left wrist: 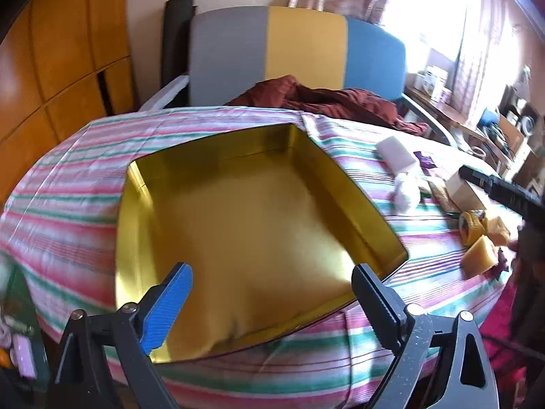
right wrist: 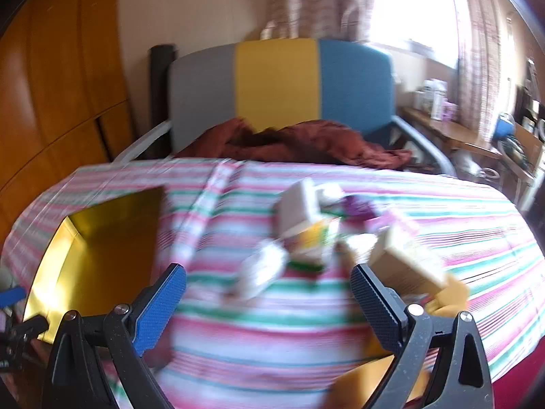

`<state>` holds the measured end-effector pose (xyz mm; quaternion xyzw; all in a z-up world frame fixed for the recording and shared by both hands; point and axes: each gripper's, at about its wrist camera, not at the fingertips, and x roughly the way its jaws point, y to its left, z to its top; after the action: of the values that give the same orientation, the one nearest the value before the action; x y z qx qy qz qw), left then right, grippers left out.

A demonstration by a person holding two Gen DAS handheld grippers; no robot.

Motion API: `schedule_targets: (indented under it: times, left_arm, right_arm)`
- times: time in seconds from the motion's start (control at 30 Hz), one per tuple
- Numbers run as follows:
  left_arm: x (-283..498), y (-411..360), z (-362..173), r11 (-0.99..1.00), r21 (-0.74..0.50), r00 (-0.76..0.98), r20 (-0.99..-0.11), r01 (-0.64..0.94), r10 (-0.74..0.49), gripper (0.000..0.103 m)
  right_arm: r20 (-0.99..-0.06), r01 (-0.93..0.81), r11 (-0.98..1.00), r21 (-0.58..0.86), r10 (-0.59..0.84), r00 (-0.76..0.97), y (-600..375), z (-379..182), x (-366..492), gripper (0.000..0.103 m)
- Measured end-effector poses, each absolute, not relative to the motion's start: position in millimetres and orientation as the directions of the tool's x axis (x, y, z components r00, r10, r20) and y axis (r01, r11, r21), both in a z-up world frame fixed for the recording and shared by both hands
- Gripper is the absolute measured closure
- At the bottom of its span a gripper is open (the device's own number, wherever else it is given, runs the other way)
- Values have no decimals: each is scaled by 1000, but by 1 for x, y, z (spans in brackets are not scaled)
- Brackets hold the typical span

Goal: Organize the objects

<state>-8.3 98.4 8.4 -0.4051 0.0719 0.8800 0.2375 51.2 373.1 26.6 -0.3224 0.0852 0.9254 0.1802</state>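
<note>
The left gripper (left wrist: 272,293) is being held wide apart with nothing between its pads, hovering over the near edge of the empty gold tin (left wrist: 259,211), which is lying on the left part of the striped cloth (left wrist: 75,177). The right gripper (right wrist: 269,300) is likewise being held apart and empty, aimed at the cluster of small objects (right wrist: 316,228) lying to the right of the tin. The view there is being blurred, so single items are hard to tell apart. The step in hand is judged to be a first pick. One item at the cluster's near edge, such as the white block (right wrist: 262,269), is best being singled out, approached slowly, and straddled squarely before any closing, so neighbours are not being knocked aside
</note>
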Motion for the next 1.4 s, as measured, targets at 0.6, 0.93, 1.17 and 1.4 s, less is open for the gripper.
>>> schedule_targets:
  times: [0.6,0.93,1.17,1.4]
  left_arm:
    - [-30,255,24,-704,-22,-453,-751,-710,480,4]
    - [-52,333,-13,-649,-34,-350,-820,-760,453,15]
    - [-71,366,-44,-649,-32,-299,-869,-760,394,30]
    - [-81,381,-70,-665,-50,-249,-904,-745,347,68]
  right_arm:
    - [-664,-695,-620,363,351,-660,580,12,113,4]
    - [-754,-630,-709,317,214,-621,564,-10,83,4]
    - [-766,-605,-743,287,201,-611,557,-12,76,4]
    - [-785,-580,-773,257,183,-591,550,-16,68,4]
